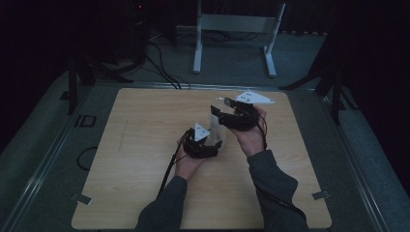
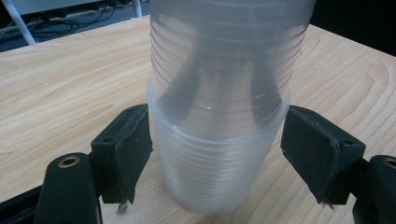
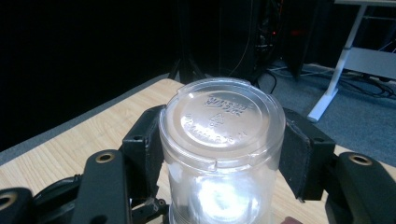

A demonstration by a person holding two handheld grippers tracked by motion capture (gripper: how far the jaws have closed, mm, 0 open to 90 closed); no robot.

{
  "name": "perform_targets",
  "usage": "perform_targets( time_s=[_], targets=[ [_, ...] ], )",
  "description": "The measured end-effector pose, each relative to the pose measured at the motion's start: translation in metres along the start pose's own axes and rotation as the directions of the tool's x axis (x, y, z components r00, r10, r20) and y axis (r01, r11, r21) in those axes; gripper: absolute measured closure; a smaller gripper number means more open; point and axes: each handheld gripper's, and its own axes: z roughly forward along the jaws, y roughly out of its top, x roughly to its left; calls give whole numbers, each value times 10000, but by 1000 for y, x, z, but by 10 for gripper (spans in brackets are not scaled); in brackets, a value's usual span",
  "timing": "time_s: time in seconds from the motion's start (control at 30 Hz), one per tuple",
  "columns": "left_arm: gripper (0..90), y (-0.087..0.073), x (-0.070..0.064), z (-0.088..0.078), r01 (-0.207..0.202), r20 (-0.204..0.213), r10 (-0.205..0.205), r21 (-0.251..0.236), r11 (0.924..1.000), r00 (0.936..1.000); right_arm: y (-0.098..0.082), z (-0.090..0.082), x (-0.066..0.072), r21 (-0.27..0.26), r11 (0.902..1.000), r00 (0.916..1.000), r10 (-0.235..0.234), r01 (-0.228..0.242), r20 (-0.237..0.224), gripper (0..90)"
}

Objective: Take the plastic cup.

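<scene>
Wood-grain table (image 1: 145,145) spreads under both forearms in the high view, with grey carpet and a white stand (image 1: 237,29) beyond its far edge. Near the middle of the tabletop stands a stack of clear plastic cups (image 2: 219,116), upside down, ridged along its sides, its lowest rim resting on the wood. The right gripper (image 3: 219,154) is closed on the top of the stack, one black pad pressed to each side just under the uppermost cup's embossed base (image 3: 222,116). The left gripper (image 2: 217,149) is spread wide around the lower part: its left pad (image 2: 128,149) touches the wall or lies just beside it, while the right pad (image 2: 317,149) stands slightly off it.
</scene>
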Motion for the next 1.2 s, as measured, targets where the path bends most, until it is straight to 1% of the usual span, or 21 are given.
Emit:
perform_targets(
  time_s=[0.37,0.6,0.87,0.93,1.13,1.17,1.2],
  targets=[
    [245,-1,1,-1,18,-10,-18,0,10000,10000,10,-10,-5,-274,9995,9999,125,-124,29,386],
    [245,-2,1,-3,7,-6,-6,15,10000,10000,14,-17,-6,-470,9988,9999,114,-113,22,386],
    [249,-2,2,-6,-14,-47,14,-39,10000,10000,16,-25,-11,-616,9979,9997,222,-216,79,386],
    [249,-2,2,-6,43,-45,-43,-53,10000,10000,16,-27,-12,-655,9975,9995,284,-277,97,386],
    [247,-3,3,-9,162,-66,-163,-97,9998,9998,15,-33,-17,-700,9972,9993,287,-270,229,386],
    [242,-4,4,-10,171,-110,-172,-95,9998,9998,15,-34,-18,-706,9971,9992,314,-296,243,387],
    [221,-3,4,-10,187,-253,-189,-79,9998,9995,15,-35,-19,-699,9971,9991,320,-301,270,386]
  ],
)
